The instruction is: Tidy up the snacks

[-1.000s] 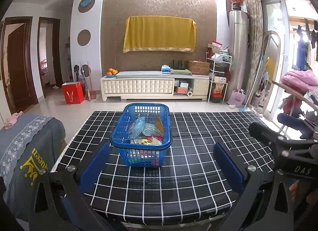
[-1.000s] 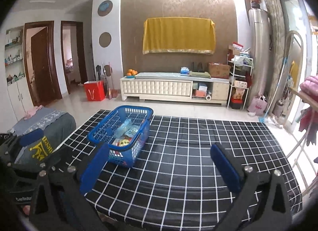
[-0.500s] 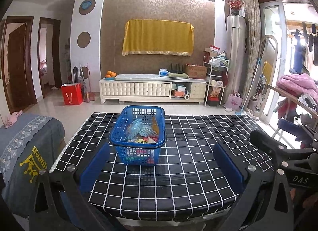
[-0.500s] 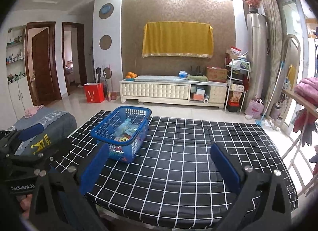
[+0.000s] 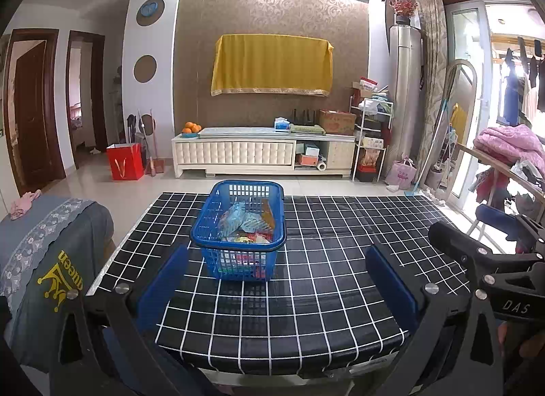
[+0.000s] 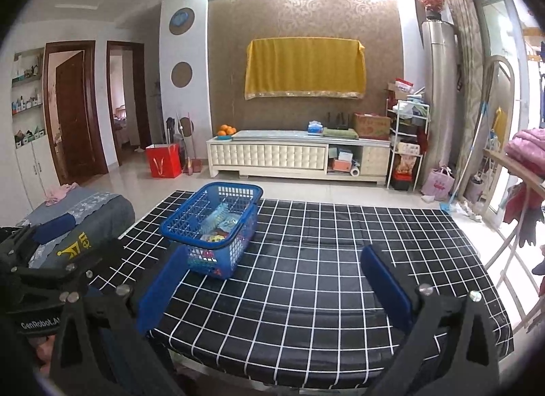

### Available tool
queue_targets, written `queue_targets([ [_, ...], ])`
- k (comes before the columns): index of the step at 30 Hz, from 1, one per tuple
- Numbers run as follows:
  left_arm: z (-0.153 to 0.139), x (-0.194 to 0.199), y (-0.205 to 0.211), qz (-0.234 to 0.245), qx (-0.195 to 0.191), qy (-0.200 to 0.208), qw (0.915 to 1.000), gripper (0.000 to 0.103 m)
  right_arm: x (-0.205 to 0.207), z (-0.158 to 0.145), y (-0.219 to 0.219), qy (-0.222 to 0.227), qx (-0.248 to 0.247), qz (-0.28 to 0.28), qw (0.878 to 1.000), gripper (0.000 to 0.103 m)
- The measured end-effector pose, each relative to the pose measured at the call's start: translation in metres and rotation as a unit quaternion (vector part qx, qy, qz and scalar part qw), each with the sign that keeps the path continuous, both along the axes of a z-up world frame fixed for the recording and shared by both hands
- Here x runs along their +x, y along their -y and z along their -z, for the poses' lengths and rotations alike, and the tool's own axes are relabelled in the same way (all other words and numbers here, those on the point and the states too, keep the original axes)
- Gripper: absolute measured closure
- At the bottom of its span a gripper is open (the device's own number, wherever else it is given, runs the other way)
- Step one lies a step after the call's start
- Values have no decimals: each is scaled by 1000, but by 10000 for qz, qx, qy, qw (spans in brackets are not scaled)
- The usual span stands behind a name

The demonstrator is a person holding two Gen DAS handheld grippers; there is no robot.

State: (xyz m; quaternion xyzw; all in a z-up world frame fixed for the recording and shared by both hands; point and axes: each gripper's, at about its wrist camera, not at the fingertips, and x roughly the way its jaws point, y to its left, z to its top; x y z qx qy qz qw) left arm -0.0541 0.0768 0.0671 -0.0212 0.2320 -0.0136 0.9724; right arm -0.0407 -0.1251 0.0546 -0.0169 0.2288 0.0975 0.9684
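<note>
I hold both tools back at the near edge of the desk (image 5: 323, 311), which wears a black cloth ruled in white squares, and the blue basket (image 5: 238, 236) is my landmark for everything. My left hand-held gripper (image 5: 276, 280) is spread wide with nothing between its blue pads, and the basket stands straight ahead of it, beyond the fingertips and apart from them. My right hand-held gripper (image 6: 272, 280) is likewise spread and empty, and from it the basket (image 6: 213, 225) sits ahead and to the left, past the left pad. The snacks (image 5: 247, 225) lie inside the basket, a loose heap of pale blue, orange, yellow and red wrappers that rises about to the rim; I cannot tell single packets apart. Around the basket the cloth shows nothing else. With the snacks gathered in and the desk bare, this would fit a tidy-up finished as well as a sorting-out yet to come, so I judge no move is settled. Any reach into it should come from above, jaws wide, clearing the dark handle folded along the near rim, and should pinch one packet lightly, since the light mesh basket could slide or tip.
</note>
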Motion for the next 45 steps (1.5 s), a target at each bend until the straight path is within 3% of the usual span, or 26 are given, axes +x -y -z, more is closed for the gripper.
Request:
queue_targets([
  [45, 4, -1, 3, -4, -17, -85, 10000, 0, -6, -4, -1, -61, 15, 18, 10000, 0],
])
